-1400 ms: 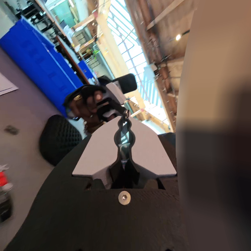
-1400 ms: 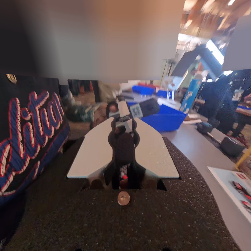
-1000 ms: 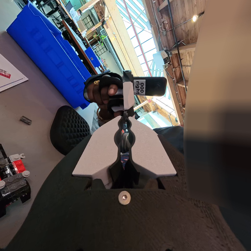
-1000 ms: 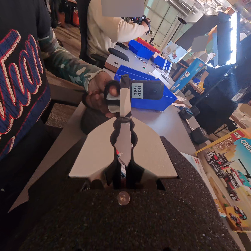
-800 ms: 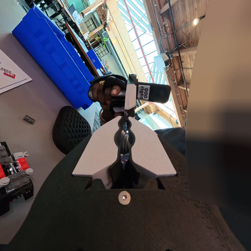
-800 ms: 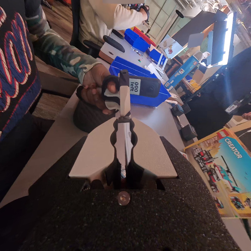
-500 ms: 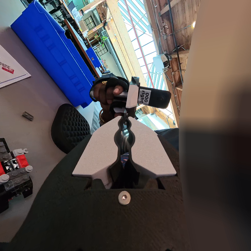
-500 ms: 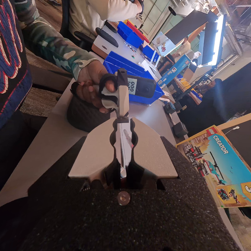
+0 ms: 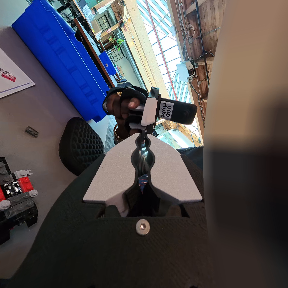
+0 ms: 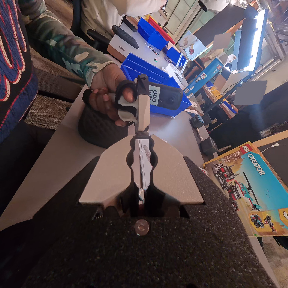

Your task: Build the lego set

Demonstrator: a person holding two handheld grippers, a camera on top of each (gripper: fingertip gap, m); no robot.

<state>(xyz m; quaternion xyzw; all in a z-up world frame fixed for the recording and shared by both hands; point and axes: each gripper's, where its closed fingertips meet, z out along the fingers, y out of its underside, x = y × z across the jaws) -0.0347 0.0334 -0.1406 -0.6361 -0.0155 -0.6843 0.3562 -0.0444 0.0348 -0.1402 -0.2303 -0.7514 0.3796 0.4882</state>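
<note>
My two grippers are held up off the grey table (image 10: 65,155) and meet tip to tip. In the left wrist view my left gripper (image 9: 143,138) is nearly closed on a small dark grey lego piece (image 9: 143,135). The right gripper, held by a gloved hand (image 9: 124,106), shows edge-on just beyond it. In the right wrist view my right gripper (image 10: 141,135) pinches a small dark flat piece (image 10: 141,133). The left gripper, in a bare hand (image 10: 107,96), touches that piece from the far side. Whether this is one piece or two joined pieces is hidden.
A partly built black, grey and red lego model (image 9: 17,194) sits on the table at the left, with a loose grey plate (image 9: 32,131) and an instruction sheet (image 9: 10,78). A blue bin (image 9: 62,62), a black dome-shaped object (image 9: 81,146) and the lego box (image 10: 249,187) stand around. Only a small space, under 4 cm, lies between the two pairs of fingers.
Both grippers stay tip to tip on the small piece. The pair has tilted and shifted a little, so the table and the lego box show more than in the blurred earliest frames.
</note>
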